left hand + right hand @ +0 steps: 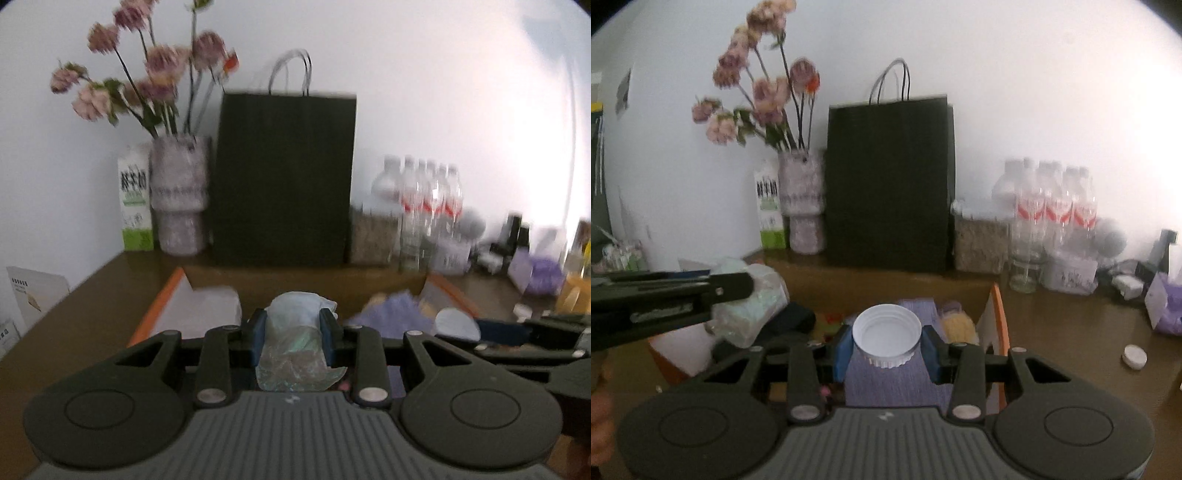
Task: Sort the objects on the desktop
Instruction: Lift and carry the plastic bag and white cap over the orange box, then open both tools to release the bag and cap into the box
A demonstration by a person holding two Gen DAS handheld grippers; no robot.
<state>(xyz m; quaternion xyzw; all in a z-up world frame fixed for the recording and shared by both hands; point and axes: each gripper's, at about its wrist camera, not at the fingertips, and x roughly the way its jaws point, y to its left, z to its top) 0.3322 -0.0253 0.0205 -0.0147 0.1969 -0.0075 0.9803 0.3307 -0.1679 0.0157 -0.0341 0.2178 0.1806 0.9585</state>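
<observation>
— What sort of place is this?
— A home or a small office corner: a brown desk point(1071, 332) pushed against a plain white wall point(1034, 92).
— What says so?
— A vase of pink flowers point(803, 206), a milk carton point(770, 210) beside it, a black paper shopping bag point(890, 184), and a cluster of clear water bottles point(1052, 210).
— Anything else?
— An open cardboard box point(995, 314) holding assorted odds and ends, a loose white cap point(1134, 356), and small clutter along the desk's right end.
</observation>
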